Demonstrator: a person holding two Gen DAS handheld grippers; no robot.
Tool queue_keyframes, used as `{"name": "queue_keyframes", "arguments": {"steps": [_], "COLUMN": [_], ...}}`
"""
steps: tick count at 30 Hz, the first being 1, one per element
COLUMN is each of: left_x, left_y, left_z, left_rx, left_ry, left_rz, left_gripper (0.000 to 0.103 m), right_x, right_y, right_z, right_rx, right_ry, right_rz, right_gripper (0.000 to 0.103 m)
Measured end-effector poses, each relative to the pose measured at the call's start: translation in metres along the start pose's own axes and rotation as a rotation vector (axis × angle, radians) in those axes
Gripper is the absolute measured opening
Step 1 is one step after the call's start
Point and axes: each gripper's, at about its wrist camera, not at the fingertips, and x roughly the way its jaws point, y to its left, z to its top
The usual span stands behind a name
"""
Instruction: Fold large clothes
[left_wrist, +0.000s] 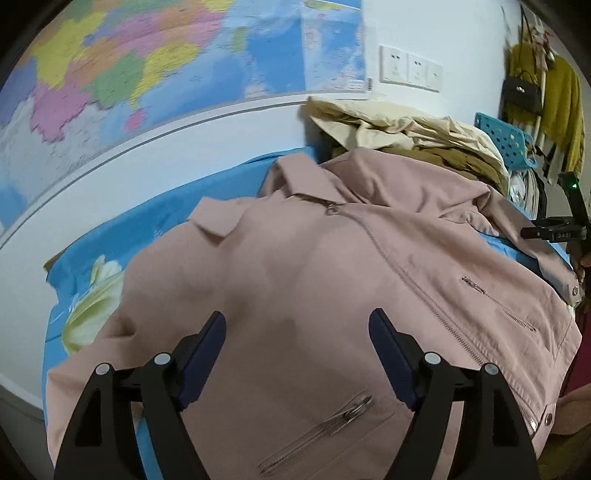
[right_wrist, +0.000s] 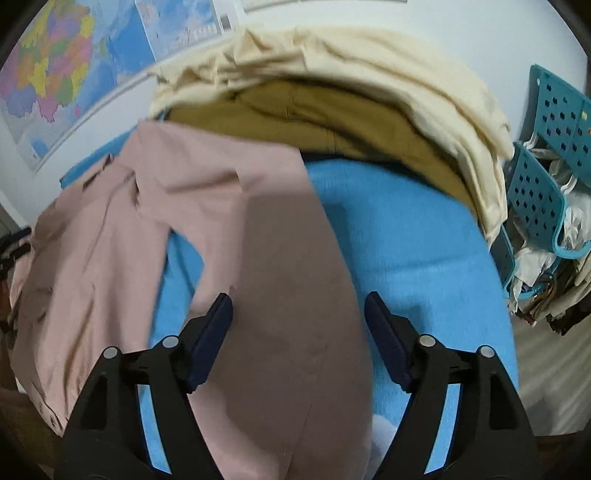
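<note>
A pink zip-up jacket (left_wrist: 314, 266) lies front up on a blue bed sheet (left_wrist: 129, 229), with its collar towards the wall. My left gripper (left_wrist: 297, 317) hovers open over the jacket's lower front, and no cloth is between its fingers. In the right wrist view, one pink sleeve (right_wrist: 288, 295) stretches out across the sheet (right_wrist: 406, 240), away from the jacket's body (right_wrist: 92, 240). My right gripper (right_wrist: 298, 299) is above this sleeve. Its jaws stand apart on either side of the sleeve and the pads do not press on it.
A pile of cream and olive clothes (left_wrist: 406, 133) (right_wrist: 332, 74) lies at the far end of the bed. Teal perforated baskets (right_wrist: 546, 147) with bags stand to the right. A map (left_wrist: 147, 55) covers the wall, and clothes hang (left_wrist: 554, 103) at the far right.
</note>
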Motion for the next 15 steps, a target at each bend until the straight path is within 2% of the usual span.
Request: {"name": "queue_keyframes", "arguments": {"steps": [1,2,4,7,8,10,12,15], "left_x": [0.005,0.008,0.012,0.011,0.010,0.005,-0.001,-0.006], "left_y": [-0.001,-0.005,-0.011,-0.017,-0.017,-0.016,-0.010,-0.003], "left_z": [0.003,0.006,0.008,0.010,0.011,0.015,0.019,0.026], "left_rx": [0.003,0.006,0.012,0.022,0.022,0.012,-0.015,-0.058], "left_ry": [0.006,0.012,0.020,0.018,0.014,0.000,-0.021,-0.048], "left_rz": [-0.007,-0.012,-0.025,-0.062,-0.075,-0.108,-0.159,-0.216], "left_gripper": [0.077,0.077,0.077,0.077,0.077,0.077,0.077,0.077], "right_x": [0.000,-0.002,-0.016,-0.057,-0.070,-0.104,-0.124,-0.128], "right_y": [0.001,0.000,-0.002,0.004,0.008,0.027,0.050,0.098], "right_z": [0.000,0.002,0.008,0.024,0.029,0.045,0.059,0.082], "right_rx": [0.006,0.013,0.028,0.056,0.049,0.012,-0.039,-0.114], "right_ry": [0.009,0.010,-0.021,-0.093,-0.115,-0.165,-0.181,-0.172], "right_rz": [0.021,0.041,0.129,0.303,0.336,0.447,0.520,0.619], "right_gripper": [0.015,0.007,0.006,0.005,0.005,0.005,0.005,0.005]}}
